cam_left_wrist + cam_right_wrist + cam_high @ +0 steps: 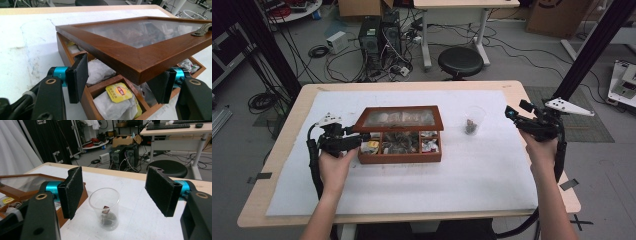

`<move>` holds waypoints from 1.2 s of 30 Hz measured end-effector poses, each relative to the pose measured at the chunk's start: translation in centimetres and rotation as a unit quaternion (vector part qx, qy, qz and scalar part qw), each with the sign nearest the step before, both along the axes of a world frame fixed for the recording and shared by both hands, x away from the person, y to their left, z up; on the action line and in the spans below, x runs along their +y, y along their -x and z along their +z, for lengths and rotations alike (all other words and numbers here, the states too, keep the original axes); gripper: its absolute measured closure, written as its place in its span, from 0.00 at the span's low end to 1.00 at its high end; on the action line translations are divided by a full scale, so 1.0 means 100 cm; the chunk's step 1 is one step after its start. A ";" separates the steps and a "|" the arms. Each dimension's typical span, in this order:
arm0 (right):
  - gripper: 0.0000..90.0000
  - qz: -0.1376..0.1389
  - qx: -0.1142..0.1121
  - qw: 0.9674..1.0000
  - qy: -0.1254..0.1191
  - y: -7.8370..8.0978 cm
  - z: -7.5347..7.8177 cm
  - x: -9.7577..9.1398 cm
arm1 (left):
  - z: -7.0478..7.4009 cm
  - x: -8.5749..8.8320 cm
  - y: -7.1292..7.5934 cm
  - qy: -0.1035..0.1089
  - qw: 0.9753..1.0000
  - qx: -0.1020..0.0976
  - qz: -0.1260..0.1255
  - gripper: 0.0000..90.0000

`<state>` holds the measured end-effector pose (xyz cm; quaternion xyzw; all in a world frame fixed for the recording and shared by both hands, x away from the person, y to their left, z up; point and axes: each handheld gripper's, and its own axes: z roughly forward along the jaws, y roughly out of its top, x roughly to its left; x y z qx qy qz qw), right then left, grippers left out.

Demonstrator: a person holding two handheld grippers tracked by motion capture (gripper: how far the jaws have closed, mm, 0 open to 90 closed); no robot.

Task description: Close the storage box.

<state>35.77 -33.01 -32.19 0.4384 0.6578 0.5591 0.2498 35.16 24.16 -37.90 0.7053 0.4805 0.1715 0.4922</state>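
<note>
A wooden tea box (401, 156) lies mid-table on the white mat, its glass-paned lid (399, 119) raised partway and tilted. Its compartments hold tea bags, one with a yellow tag (118, 92). My left gripper (357, 141) is at the box's left end. In the left gripper view its jaws straddle the near corner of the lid (140, 50), and the pads (81, 75) stand apart from the wood, so the left gripper (121, 80) is open. My right gripper (512, 112) hovers open at the table's right. It faces a clear plastic cup (105, 205) with a tea bag in it.
The white mat (412, 185) covers most of the wooden table. The cup (473, 120) stands to the right of the box. Beyond the far edge are a black stool (460, 61), computer towers (379, 35) and loose cables on the floor.
</note>
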 end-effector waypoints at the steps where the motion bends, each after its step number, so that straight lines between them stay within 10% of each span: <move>1: 0.35 0.000 -0.001 1.000 0.001 0.000 0.000 0.000 | -0.001 0.001 0.001 -0.001 1.000 0.002 -0.002 0.42; 36: 0.35 -0.001 0.007 1.000 0.004 -0.001 -0.005 0.003 | -0.030 -0.001 0.019 -0.035 0.999 0.005 -0.036 0.43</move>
